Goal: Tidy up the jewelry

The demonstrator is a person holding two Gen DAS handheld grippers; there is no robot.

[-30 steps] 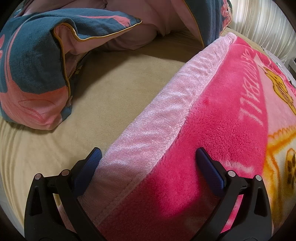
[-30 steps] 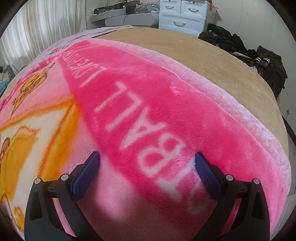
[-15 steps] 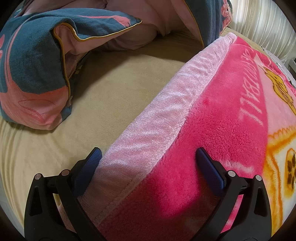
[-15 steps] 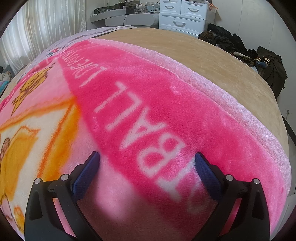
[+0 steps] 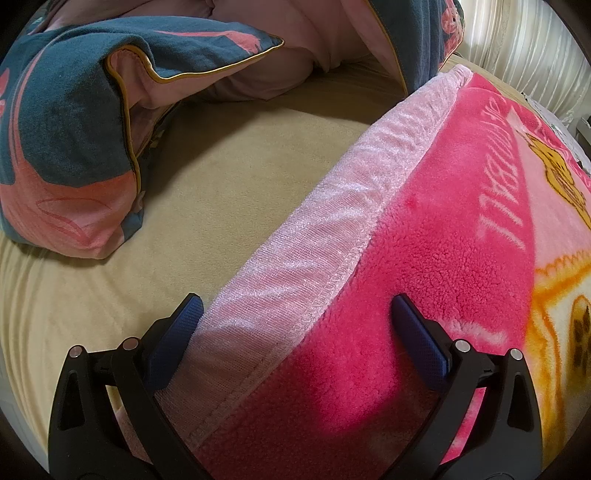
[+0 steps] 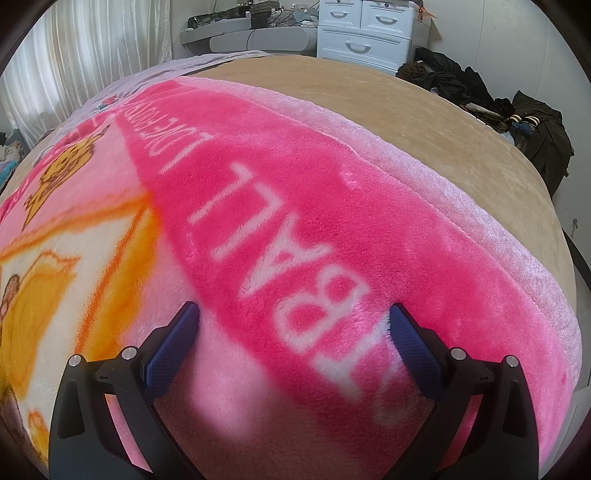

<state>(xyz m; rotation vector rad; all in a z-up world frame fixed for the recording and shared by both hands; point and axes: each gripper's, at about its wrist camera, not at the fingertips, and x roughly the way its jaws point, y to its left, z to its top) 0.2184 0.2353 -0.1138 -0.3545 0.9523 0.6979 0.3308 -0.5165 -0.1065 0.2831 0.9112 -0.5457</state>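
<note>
No jewelry shows in either view. My left gripper (image 5: 295, 314) is open and empty, low over the pale satin border of a pink fleece blanket (image 5: 424, 229) on a bed. My right gripper (image 6: 293, 321) is open and empty, low over the same pink blanket (image 6: 295, 206), above its white lettering. Both pairs of blue-padded fingers stand wide apart.
A tan bed sheet (image 5: 229, 177) lies left of the blanket. A blue and pink pillow (image 5: 66, 155) and a duvet lie at the back left. In the right wrist view a white drawer unit (image 6: 365, 31), dark clothes (image 6: 517, 114) and curtains (image 6: 85, 48) stand beyond the bed.
</note>
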